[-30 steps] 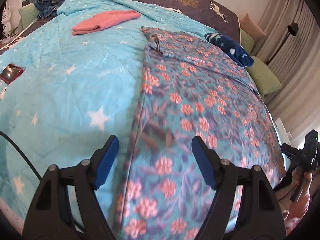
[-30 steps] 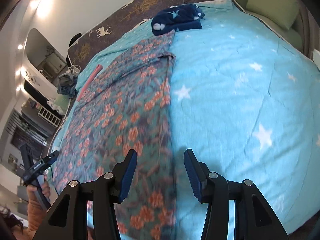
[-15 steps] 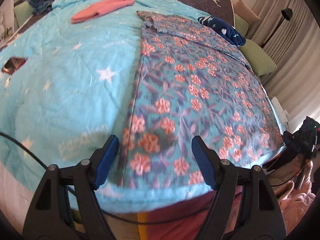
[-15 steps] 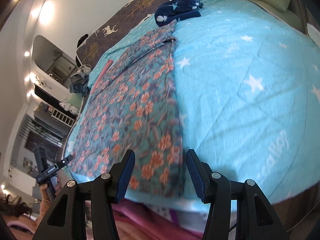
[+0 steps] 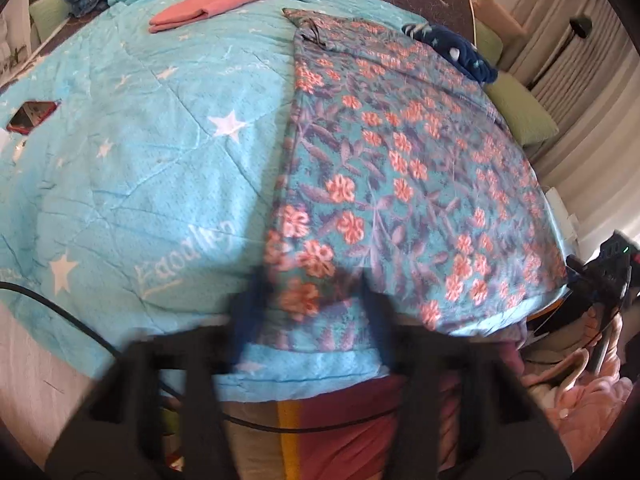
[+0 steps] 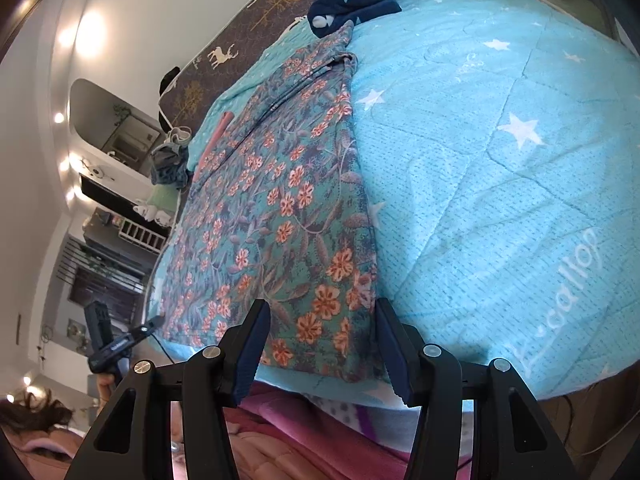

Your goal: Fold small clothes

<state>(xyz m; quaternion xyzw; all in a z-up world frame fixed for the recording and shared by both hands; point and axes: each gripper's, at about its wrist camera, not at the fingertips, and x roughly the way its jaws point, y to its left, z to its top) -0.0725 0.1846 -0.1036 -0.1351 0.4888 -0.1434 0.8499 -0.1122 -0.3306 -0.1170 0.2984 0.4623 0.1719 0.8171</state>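
A: Where is the floral garment (image 5: 400, 168)?

B: Spread flat on the turquoise star quilt (image 5: 132, 152), its hem at the quilt's near edge. The left wrist view is blurred at the bottom: the left gripper (image 5: 312, 320) smears across that hem's corner. Its jaws have just been closing, with hem cloth between them; whether they pinch it I cannot tell.

A: And the right gripper (image 6: 320, 344)?

B: Sharp in its own view. Its jaws have been closing slightly but stand parted, the garment's other hem corner between them, blue pads clear of the cloth.

A: What does only one view show?

B: The left shows a red phone (image 5: 32, 114) on the quilt. The right shows wall shelves (image 6: 120, 152). Both show the pink folded cloth (image 5: 212, 2) and navy star garment (image 6: 352, 0) beyond the floral garment.
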